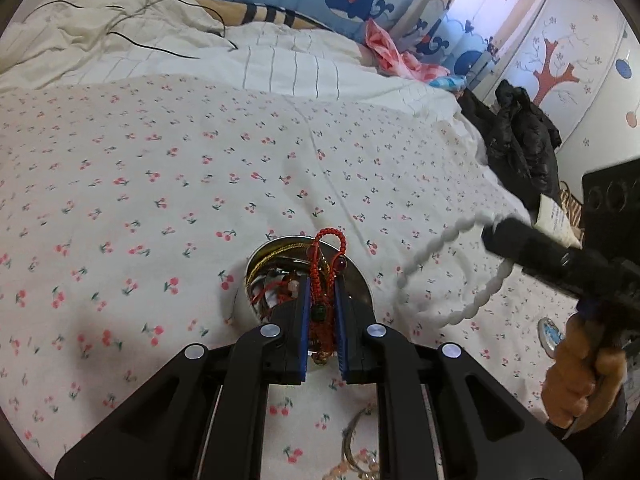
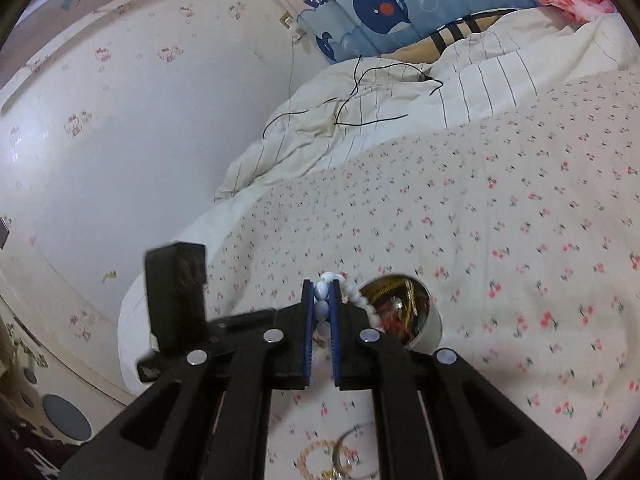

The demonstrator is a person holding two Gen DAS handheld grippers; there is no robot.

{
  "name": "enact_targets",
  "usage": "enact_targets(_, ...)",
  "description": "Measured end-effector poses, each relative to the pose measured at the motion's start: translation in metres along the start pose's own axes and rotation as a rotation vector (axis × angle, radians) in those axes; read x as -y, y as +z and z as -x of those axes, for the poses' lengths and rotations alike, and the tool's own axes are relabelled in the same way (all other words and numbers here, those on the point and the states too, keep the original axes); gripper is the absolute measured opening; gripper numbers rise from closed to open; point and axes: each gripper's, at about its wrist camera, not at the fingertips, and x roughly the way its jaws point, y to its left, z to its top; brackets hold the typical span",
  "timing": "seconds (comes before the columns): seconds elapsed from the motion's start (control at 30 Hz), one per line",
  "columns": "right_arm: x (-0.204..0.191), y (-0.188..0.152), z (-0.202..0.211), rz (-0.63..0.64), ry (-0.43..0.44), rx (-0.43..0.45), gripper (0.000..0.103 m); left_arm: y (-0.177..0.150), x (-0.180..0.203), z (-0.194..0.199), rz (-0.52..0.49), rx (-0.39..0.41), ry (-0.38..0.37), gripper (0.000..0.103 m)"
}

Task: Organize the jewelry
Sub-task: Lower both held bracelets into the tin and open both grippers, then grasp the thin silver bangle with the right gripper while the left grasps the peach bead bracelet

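Note:
In the left wrist view my left gripper [image 1: 321, 284] is shut on a red braided bracelet [image 1: 320, 264] with dark beads, whose loop sticks up over a round metal tin [image 1: 362, 280]. The tin lies on the bed and holds gold chain and red cords. At the right of that view my right gripper [image 1: 491, 233] carries a white bead bracelet [image 1: 424, 258], which hangs in a loop above the sheet. In the right wrist view the right gripper [image 2: 322, 285] is shut on those white beads [image 2: 321, 309], just left of the tin [image 2: 434, 330].
The cherry-print bedsheet [image 1: 160, 168] spreads in every direction. A pink bead bracelet and a silver ring [image 2: 344, 458] lie near the front edge. A hand [image 1: 580, 376] grips the right tool. A rumpled quilt with a black cable [image 1: 132, 40] lies at the back, dark clothing [image 1: 520, 140] at the right.

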Motion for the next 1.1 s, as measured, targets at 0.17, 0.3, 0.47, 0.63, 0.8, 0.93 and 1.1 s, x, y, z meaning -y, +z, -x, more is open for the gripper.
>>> enact_targets(0.17,0.000,0.004,-0.027,0.007,-0.013,-0.013,0.008,0.000,-0.006,-0.017,-0.006,-0.051,0.059,0.026)
enact_targets(0.3,0.006,0.005,-0.045,-0.005,-0.025,-0.042,0.008,0.002,-0.013,-0.003,0.004,-0.019,0.103,0.044)
enact_targets(0.47,0.020,-0.007,-0.076,-0.012,-0.108,-0.116,0.009,0.002,-0.030,0.029,0.048,0.043,0.135,0.055)
enact_targets(0.63,0.023,-0.022,-0.090,0.111,-0.350,-0.183,0.032,-0.013,-0.039,0.046,0.092,0.044,0.134,0.057)
enact_targets(0.8,0.011,-0.020,-0.058,0.145,-0.383,-0.106,0.049,-0.040,-0.026,0.044,0.061,-0.013,0.134,0.057)
enact_targets(0.93,0.001,-0.040,-0.026,0.168,-0.373,-0.134,0.049,-0.071,-0.008,0.037,-0.009,-0.085,0.123,0.057)
enact_targets(1.1,0.002,-0.093,-0.018,0.230,-0.414,-0.252,0.046,-0.102,0.024,0.034,-0.160,-0.150,0.117,0.057)
